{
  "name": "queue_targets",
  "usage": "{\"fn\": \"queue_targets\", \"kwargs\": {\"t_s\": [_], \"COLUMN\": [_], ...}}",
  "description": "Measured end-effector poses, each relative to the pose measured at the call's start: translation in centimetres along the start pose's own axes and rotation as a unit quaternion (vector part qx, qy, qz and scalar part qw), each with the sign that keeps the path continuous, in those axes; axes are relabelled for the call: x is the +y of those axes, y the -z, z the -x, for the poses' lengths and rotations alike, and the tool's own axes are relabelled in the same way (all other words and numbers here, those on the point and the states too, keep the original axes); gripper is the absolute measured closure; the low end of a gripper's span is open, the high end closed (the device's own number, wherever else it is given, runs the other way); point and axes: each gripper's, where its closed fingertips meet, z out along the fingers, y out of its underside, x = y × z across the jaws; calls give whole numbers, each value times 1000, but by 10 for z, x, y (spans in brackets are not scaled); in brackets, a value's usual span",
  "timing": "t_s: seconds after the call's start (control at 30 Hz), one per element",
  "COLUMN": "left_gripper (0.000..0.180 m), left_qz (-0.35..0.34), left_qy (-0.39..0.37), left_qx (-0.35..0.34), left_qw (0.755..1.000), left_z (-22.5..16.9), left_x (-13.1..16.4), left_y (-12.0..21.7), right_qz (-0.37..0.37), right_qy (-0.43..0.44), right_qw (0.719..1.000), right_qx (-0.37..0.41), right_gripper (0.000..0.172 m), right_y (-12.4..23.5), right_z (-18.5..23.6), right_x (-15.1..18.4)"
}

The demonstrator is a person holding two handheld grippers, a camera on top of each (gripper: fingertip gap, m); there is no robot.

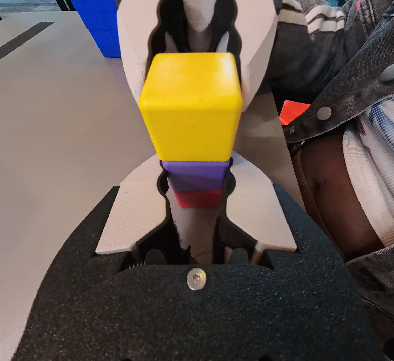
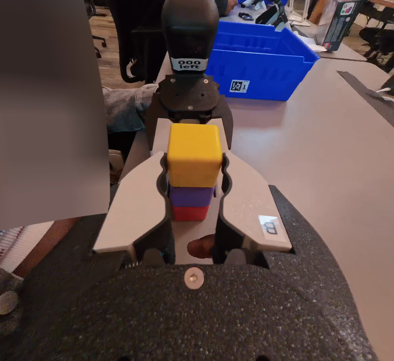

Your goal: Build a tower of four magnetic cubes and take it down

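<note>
While the tower is standing on the grey table (image 2: 298, 159), both claws are meeting it from opposite sides. Three cubes are showing in it: a yellow cube (image 2: 194, 156) on top, a purple cube (image 2: 190, 196) under it and a red cube (image 2: 190, 213) lowest in sight; whether a fourth sits beneath cannot be told. The right claw (image 2: 193, 159) is gripping the yellow cube, its two pale fingers (image 2: 140, 191) pressing on the cube's left and right faces, with the purple and red cubes sitting lower down between the finger roots. The left claw (image 1: 196, 165) is gripping the purple cube, its fingertips lying against that cube's sides just below the yellow one. In the left view the yellow cube (image 1: 190, 107) is rising large above the purple cube (image 1: 196, 175) and the red cube (image 1: 198, 198), and the right claw's fingers are flanking it from the far side. In the right view the left claw is standing at the far side of the tower, and a blue bin (image 2: 266, 61) is sitting farther off to the right on the table.
</note>
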Motion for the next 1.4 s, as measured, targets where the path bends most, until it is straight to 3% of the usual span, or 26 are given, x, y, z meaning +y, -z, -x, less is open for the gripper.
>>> {"fn": "queue_targets", "kwargs": {"t_s": [0.33, 0.47, 0.67, 0.8, 0.9, 1.03, 1.17, 1.4], "left_gripper": [129, 130, 130, 130, 130, 130, 130, 130], "left_qz": [12, 36, 32, 28, 25, 27, 22, 18], "left_qy": [3, 2, -7, -8, -5, -5, -4, -6], "left_qx": [-8, -15, -11, -15, -10, -10, -8, -5], "left_qw": [1000, 999, 999, 999, 1000, 1000, 1000, 1000], "left_z": [0, 3, -1, 0, -2, -3, -3, -3], "left_x": [1, 9, 4, 1, -1, -1, -1, -2], "left_y": [-3, -3, -5, -4, -6, -7, -7, -7], "right_qz": [-31, -134, -122, -62, 21, 132, 202, 241], "right_qy": [-3, -33, -17, -48, -115, -218, -305, -371], "right_qw": [999, 989, 971, 910, 838, 749, 686, 641], "right_qx": [24, 60, 207, 406, 533, 611, 630, 628], "right_gripper": [123, 123, 123, 123, 123, 123, 123, 123], "right_y": [9, 49, 123, 216, 290, 350, 373, 383], "right_z": [-3, -16, -36, -68, -85, -96, -97, -103], "right_x": [-3, -39, -60, -46, -4, 68, 140, 203]}}
